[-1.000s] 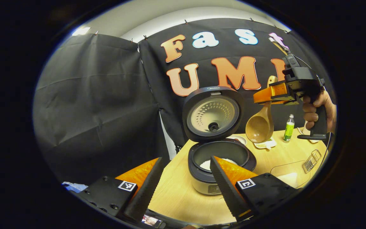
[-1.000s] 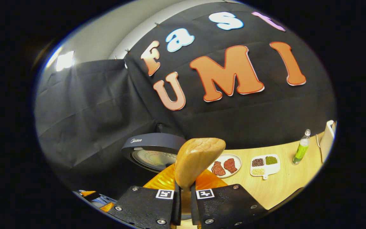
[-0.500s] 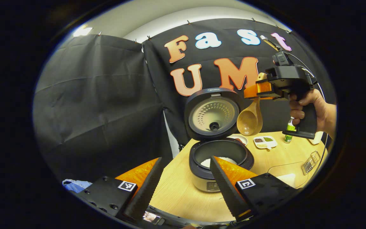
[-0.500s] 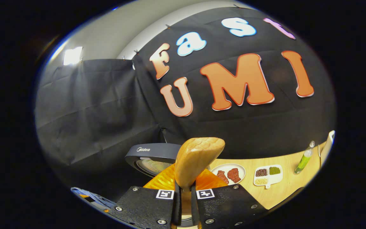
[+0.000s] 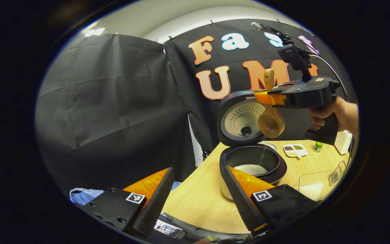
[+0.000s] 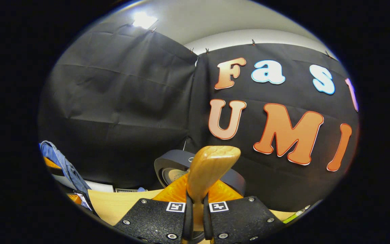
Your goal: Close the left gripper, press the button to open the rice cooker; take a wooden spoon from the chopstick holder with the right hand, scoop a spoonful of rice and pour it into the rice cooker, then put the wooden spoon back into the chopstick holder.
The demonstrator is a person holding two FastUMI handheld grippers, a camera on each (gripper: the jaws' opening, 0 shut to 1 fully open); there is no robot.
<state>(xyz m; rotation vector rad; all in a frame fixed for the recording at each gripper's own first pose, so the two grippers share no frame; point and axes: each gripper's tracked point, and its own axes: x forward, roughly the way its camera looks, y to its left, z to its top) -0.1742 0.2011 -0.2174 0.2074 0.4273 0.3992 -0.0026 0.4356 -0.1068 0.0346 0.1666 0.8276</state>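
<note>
The rice cooker [image 5: 252, 166] stands open on the wooden table, its lid [image 5: 240, 117] raised and white rice [image 5: 250, 168] in the pot. Above the pot, in the left gripper view, my right gripper [image 5: 266, 97] is shut on the handle of the wooden spoon [image 5: 271, 122], whose bowl hangs downward in front of the lid. In the right gripper view the spoon handle [image 6: 208, 171] sticks up between the shut fingers, with the cooker lid [image 6: 181, 166] behind it. My left gripper [image 5: 196, 196] stands open and empty, low and near the table's front edge.
A small divided dish [image 5: 295, 150], a green bottle [image 5: 318, 146] and a white object [image 5: 343, 142] sit at the back right of the table [image 5: 198, 200]. A wire holder [image 5: 336, 172] and a clear container [image 5: 311, 186] lie at the right. Blue cloth [image 6: 61, 162] hangs at the left.
The right gripper has carried the spoon left, from beside the cooker to above the pot, and turned leftward. The left gripper has drifted left and stays open.
</note>
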